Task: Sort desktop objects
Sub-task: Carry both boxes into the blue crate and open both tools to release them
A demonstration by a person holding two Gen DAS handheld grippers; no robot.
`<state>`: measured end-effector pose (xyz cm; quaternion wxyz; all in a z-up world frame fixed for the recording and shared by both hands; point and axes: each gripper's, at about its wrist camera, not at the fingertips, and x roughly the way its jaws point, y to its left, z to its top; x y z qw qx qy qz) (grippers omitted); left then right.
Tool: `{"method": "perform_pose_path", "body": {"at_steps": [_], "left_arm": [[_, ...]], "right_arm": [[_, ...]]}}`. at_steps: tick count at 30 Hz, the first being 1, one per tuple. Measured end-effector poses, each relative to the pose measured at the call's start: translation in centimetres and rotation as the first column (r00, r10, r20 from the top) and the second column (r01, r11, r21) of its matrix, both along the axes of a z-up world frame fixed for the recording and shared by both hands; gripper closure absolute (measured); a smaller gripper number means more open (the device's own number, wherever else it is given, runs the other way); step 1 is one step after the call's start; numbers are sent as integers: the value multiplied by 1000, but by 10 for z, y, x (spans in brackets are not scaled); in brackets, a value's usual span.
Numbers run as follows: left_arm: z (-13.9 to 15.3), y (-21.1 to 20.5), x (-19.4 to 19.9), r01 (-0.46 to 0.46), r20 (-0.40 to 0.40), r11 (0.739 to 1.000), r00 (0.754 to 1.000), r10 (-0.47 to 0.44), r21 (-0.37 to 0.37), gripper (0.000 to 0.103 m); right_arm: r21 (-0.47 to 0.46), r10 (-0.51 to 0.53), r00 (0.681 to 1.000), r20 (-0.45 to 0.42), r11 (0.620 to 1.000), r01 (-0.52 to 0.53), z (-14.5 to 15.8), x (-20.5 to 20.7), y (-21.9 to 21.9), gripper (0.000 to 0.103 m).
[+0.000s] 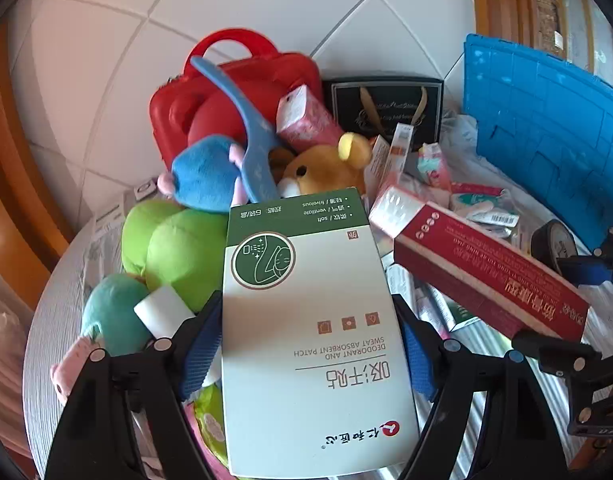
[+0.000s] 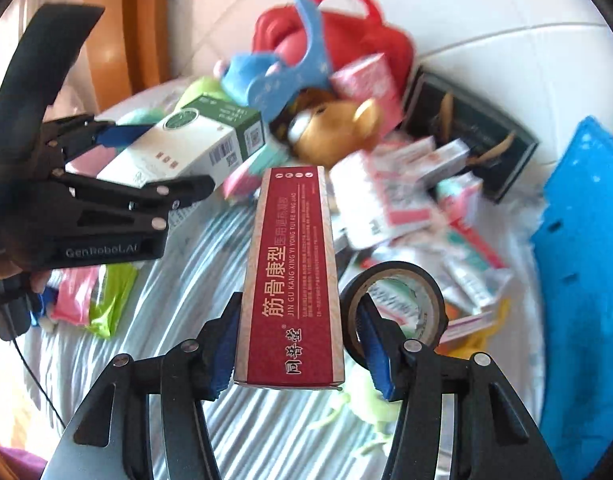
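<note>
- Red carton (image 2: 292, 276) with gold lettering is sitting lengthwise between the right tongs (image 2: 296, 354); the left pad is pressing its edge, while the right pad is standing a little clear of it in the right wrist view, so I am judging it a light or one-sided clamp rather than a firm one.
- White-and-green sweat-patch box (image 1: 306, 320) is lying along the left tongs (image 1: 312, 344), both blue pads touching its long sides: clenched on it.
- Both boxes are hanging above the striped cloth of the counter (image 2: 234, 432), clear of the heap of plush toys and small packets toward its far edge.
- Blue crate (image 2: 582, 280) is standing at the counter's right edge, nearer the right tongs than the left.
- If the crate is the bin for boxes, the red carton is facing the shorter path; its long axis is pointing toward the far heap, so it is probably needing a turn to the right.
- Black tape roll (image 2: 392, 306) is lying just beside the right pad.
</note>
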<state>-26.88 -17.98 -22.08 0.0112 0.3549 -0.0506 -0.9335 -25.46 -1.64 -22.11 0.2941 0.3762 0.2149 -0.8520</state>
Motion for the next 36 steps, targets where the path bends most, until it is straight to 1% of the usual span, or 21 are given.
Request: {"method": "perform_pose_path", "body": {"at_steps": [2,4,6,7,9,11,15,17,19,22,25,26,27,28,29,30,31,32,34,36], "left_arm": [[23,14,0,45,-48,999,998,-45,-4,25],[45,32,-2,92,-95,996,991,-93,-12,25],[70,52,-6,152,-149,988,977,-152,-14,25],[82,66,-7,183,-174,983,968,-183,-22,25],[108,93,-10,244,-218,969,945,-245,-32,25],[133,123,-12,303,-259,952,917,-302,-38,25],[177,197,-18,416,-335,907,848,-411,-63,25],[195,237,-27,466,-356,883,818,-452,-50,24],[208,278,-36,512,-373,858,788,-490,-44,24],[225,338,-52,560,-388,828,754,-530,-43,24],[239,396,-73,599,-394,800,727,-562,-37,24],[244,414,-82,602,-400,797,722,-565,-38,24],[247,430,-93,594,-388,803,730,-562,-45,24],[250,444,-103,578,-372,815,747,-551,-47,24],[255,453,-108,568,-372,822,756,-539,-38,24],[260,458,-111,565,-382,825,758,-529,-21,21],[265,461,-111,559,-390,829,761,-518,-11,15],[269,463,-111,548,-403,836,762,-507,-14,12],[272,460,-107,523,-429,851,760,-488,-41,6],[273,456,-105,500,-437,865,768,-469,-50,5]], "right_arm": [[-36,-39,998,-53,999,37,18,2,10,49],[-75,-89,990,-111,994,81,51,4,28,49],[-119,-147,975,-168,985,128,84,10,43,49],[-140,-175,965,-195,979,149,96,6,51,49],[-185,-236,940,-246,964,193,122,10,76,49],[-232,-297,908,-296,944,234,143,12,105,49],[-325,-426,822,-377,892,314,188,18,173,49],[-354,-483,779,-400,865,355,207,18,206,49],[-385,-534,742,-405,836,391,221,13,244,49],[-420,-597,694,-403,794,440,238,0,298,49],[-440,-637,650,-414,765,470,253,-19,345,49],[-441,-646,643,-410,758,480,259,-28,360,49],[-435,-656,641,-398,750,497,262,-39,374,48],[-441,-674,628,-390,735,515,264,-47,389,46],[-453,-697,605,-384,714,534,265,-55,403,39],[-458,-713,595,-371,698,551,266,-61,415,33],[-467,-725,589,-357,685,559,267,-58,426,25],[-485,-735,580,-351,673,558,269,-59,435,24],[-509,-741,572,-352,665,547,270,-54,447,22],[-527,-744,564,-358,660,535,267,-46,452,15]]}}
